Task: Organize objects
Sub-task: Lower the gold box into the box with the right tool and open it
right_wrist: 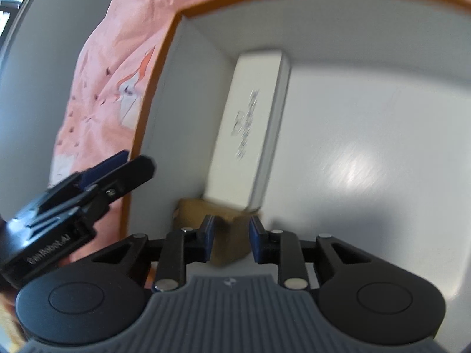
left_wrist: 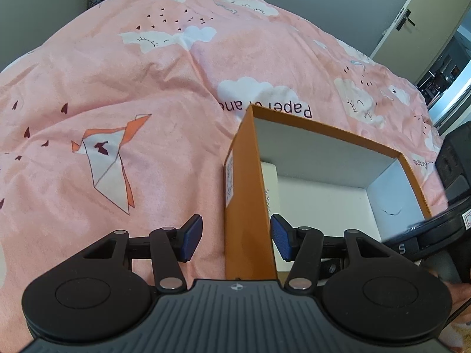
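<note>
The left gripper [left_wrist: 237, 236] had its fingers [left_wrist: 192, 236] wide apart, one on each side of the near wall of the orange box [left_wrist: 241, 182]; neither blue pad touched the wall. The box sat open on a bed covered by a pink quilt [left_wrist: 132, 73] printed with clouds and a paper crane. Its inside was white. A long white case [right_wrist: 250, 129] lay on the box floor along the left wall.

The right gripper [right_wrist: 231, 238] pointed down into the box, its fingers [right_wrist: 209, 235] drawn in around a small brown carton [right_wrist: 226, 235] that sat in the corner at the near end of the case. The view was blurred, so whether the pads pressed the carton could not be told.
</note>
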`<state>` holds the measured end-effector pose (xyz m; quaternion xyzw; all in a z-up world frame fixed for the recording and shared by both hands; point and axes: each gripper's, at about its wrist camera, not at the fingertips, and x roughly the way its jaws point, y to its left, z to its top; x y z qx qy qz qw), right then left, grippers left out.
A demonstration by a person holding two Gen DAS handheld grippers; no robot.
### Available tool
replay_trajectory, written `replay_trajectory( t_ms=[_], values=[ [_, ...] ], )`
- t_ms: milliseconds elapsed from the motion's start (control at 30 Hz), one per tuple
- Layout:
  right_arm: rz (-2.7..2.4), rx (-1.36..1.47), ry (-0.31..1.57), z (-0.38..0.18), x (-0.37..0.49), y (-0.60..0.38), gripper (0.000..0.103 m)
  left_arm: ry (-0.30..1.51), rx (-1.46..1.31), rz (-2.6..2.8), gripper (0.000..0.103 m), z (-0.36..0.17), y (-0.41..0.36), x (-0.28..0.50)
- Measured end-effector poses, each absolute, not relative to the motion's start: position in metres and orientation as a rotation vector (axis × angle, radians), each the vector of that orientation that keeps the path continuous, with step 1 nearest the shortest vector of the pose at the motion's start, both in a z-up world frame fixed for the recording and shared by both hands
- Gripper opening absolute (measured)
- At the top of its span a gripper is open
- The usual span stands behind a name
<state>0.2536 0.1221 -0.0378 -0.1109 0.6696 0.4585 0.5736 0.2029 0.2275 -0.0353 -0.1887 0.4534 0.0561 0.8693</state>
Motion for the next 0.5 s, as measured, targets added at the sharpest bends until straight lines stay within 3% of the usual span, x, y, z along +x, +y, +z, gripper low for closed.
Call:
replay_trajectory(
  t_ms=[167, 400, 500],
  values=[
    [0.958, -0.376, 1.423, -0.045, 0.269, 0.139, 0.02, 0.942, -0.396, 0.127, 0.062, -0.037, 0.229, 0.21],
    [0.901, -0.361, 1.443, -0.072, 0.288, 0.17, 0.016, 0.964, -0.417, 0.107, 0.053, -0.043, 0.231, 0.218],
    [0.915, -0.369, 1.456, -0.075, 0.283, 0.18, 0.006, 0.97, -0.429, 0.097, 0.052, -0.047, 0.232, 0.219]
  ],
)
